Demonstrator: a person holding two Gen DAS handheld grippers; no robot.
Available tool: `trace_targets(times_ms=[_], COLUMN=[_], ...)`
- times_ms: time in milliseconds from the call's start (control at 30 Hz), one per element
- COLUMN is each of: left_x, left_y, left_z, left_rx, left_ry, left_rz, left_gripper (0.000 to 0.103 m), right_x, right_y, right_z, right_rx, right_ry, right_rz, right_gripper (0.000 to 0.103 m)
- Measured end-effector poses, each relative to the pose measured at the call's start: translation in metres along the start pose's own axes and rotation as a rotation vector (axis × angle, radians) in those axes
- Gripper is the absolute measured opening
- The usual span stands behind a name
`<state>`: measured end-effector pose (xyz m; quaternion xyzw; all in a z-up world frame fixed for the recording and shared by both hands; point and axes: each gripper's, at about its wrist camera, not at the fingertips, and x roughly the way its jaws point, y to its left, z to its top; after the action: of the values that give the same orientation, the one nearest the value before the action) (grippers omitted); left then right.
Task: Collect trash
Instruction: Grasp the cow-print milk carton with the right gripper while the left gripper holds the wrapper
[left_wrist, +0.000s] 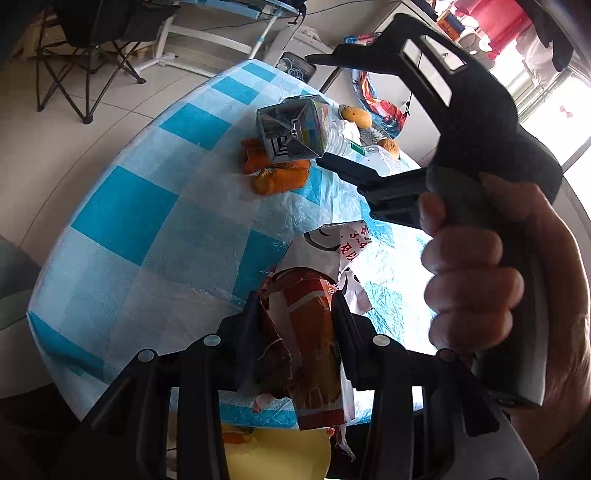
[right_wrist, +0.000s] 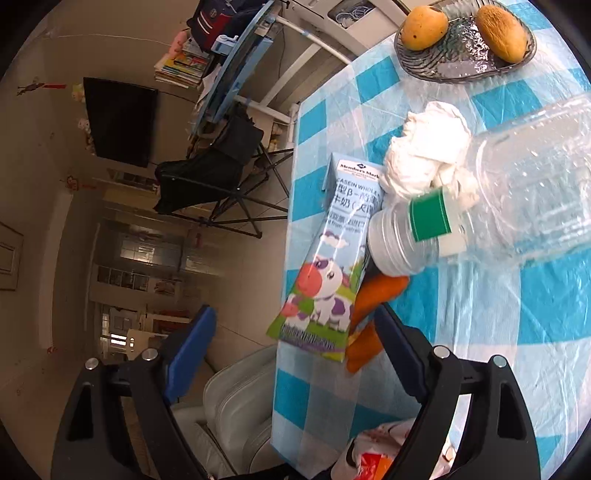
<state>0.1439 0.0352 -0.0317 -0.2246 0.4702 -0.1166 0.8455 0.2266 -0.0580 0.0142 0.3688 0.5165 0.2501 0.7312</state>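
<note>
My left gripper (left_wrist: 295, 306) is shut on a crumpled orange and white wrapper (left_wrist: 314, 332) and holds it above the near edge of the blue checked table (left_wrist: 155, 206). My right gripper (right_wrist: 295, 332) is open, its jaws on either side of a milk carton (right_wrist: 325, 280) with a cow picture, apart from it. The carton (left_wrist: 291, 129) lies on orange peel (left_wrist: 280, 177). In the left wrist view the right gripper (left_wrist: 317, 107) hangs above the carton. A clear plastic bottle (right_wrist: 517, 206) with a green label and a crumpled white tissue (right_wrist: 424, 151) lie beside the carton.
A glass dish (right_wrist: 465, 70) with two yellow fruits stands at the table's far end. A folding chair (right_wrist: 214, 177) and a desk stand beyond the table. A white bin or seat (right_wrist: 236, 398) sits below the table edge. A yellow object (left_wrist: 277, 454) lies under the left gripper.
</note>
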Motion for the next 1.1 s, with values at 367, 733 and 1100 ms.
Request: trace_targets(times_ms=[367,733,1100], left_x=[-0.003,-0.006,-0.016], left_y=[0.008,0.010,0.012], left_z=[0.002,-0.003,-0.014], left_rx=[-0.050,-0.054,-0.062], left_ry=[0.002,-0.011,0.015], left_rz=[-0.035,-0.029,-0.043], left_gripper=[0.037,0.037,0.037], right_x=[-0.024,-0.088,0.002], right_y=[-0.014,0.005,0.040], right_z=[0.002,-0.017,-0.051], right_rx=[-0.017,-0.189,-0.501], right_ry=[-0.044,-0.065,0.270], right_rz=[0.066,0.037,-0.184], right_gripper=[0.034,0.003,0.080])
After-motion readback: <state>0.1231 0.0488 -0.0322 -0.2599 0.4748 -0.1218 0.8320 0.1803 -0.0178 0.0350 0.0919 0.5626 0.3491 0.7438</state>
